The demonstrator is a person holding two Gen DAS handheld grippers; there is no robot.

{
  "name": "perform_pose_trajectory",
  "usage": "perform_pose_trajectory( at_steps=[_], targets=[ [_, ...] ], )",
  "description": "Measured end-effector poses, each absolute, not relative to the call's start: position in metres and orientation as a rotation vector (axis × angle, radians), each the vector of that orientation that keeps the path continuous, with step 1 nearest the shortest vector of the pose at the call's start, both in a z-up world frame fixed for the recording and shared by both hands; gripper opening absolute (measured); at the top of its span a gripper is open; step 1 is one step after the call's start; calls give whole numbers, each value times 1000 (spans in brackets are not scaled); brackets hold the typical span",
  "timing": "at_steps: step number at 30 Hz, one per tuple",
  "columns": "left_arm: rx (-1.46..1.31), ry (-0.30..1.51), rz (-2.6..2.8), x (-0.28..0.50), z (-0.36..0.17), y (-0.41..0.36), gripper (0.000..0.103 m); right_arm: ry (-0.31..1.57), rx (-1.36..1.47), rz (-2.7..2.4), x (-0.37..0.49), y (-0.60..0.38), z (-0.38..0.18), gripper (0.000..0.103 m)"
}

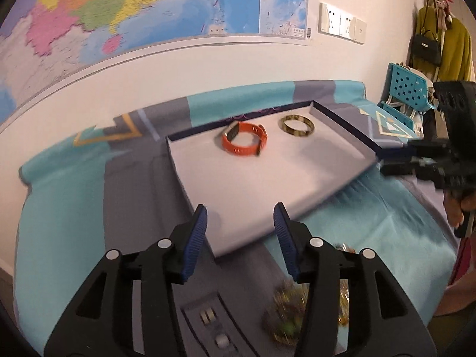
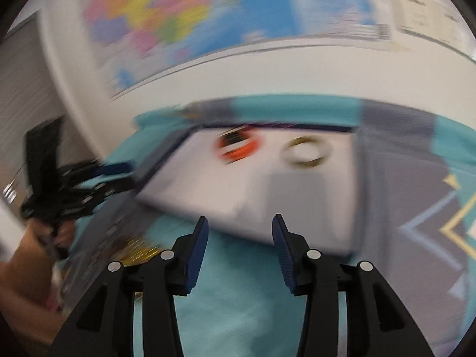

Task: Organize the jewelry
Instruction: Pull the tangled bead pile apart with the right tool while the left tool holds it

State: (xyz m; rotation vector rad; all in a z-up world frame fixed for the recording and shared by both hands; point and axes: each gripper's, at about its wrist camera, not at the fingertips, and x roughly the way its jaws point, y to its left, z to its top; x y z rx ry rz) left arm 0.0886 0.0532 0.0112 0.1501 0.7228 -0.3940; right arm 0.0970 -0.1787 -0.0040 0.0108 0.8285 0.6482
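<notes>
A shallow white tray with a dark rim lies on a teal and grey cloth. In it sit an orange watch band and a gold bangle. My left gripper is open and empty, just above the tray's near edge. Blurred gold and green jewelry lies on the cloth below its right finger. My right gripper is open and empty over the cloth, in front of the tray; this view is blurred. The band and bangle show there too.
The right gripper appears at the tray's right corner in the left wrist view. A wall with a map stands behind the table. A blue chair and hanging clothes are at the right. Small rings sit in a grey holder near me.
</notes>
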Motion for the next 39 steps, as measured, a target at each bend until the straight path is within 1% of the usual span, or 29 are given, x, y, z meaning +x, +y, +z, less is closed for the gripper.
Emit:
perform_pose_trajectory(
  at_steps=[7,8,9,10,11,14,16,18,19,21,22,23,25,29,30,31,39],
  targets=[
    [73,764,-361,42,-10,71,48,861,-125,821,57,-108,-19,43],
    [64,777,-371,37,-14,72,48,858,-152,837,54,-97,-21,47],
    [51,791,-383,32,-18,73,48,850,-184,839,50,-89,-22,54],
    [46,801,-389,29,-21,73,48,843,-240,831,46,-78,-26,57],
    [45,812,-397,26,-24,73,48,842,-269,823,43,-73,-29,59],
    [42,840,-430,19,-28,70,47,819,-352,774,38,-64,-37,58],
    [45,856,-461,17,-30,66,45,811,-367,759,37,-65,-39,53],
    [46,878,-500,18,-33,60,42,811,-360,754,38,-69,-37,43],
    [41,886,-511,18,-35,58,41,812,-348,752,39,-72,-36,29],
    [16,903,-544,20,-39,53,36,820,-302,759,39,-83,-32,8],
    [9,902,-558,19,-39,50,27,818,-295,744,39,-88,-30,8],
    [3,903,-576,19,-39,47,22,818,-275,732,40,-96,-27,8],
    [-16,904,-623,18,-37,38,17,824,-228,724,42,-109,-23,8],
    [-6,879,-687,17,-30,13,15,819,-97,692,39,-151,-9,8],
    [-12,871,-713,16,-28,7,6,810,-71,685,38,-160,-5,8],
    [-25,871,-741,17,-26,2,3,799,-49,676,36,-169,-1,8],
    [-44,828,-816,15,-16,-14,3,707,85,550,20,-240,30,7]
  ],
)
